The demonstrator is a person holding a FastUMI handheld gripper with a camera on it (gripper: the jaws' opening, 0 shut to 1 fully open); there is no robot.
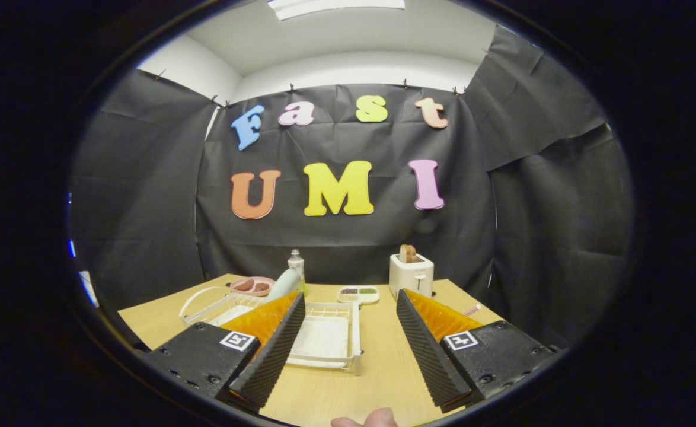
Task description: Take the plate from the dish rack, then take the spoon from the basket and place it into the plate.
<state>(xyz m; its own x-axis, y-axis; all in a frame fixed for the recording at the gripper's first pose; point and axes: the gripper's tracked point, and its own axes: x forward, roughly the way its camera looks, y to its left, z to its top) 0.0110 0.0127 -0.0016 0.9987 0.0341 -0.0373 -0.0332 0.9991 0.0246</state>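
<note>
We see the hand-held gripper released, fingers spread wide above the bench, with the white dish rack just ahead between them and the basket beyond its left finger.

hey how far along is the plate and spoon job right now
Nothing looks done. The gripper is open and holds nothing, fingers apart above the table. The white dish rack lies just ahead between them, a basket beside it. Left: taking the plate, then the spoon; I can't make out either.
</note>
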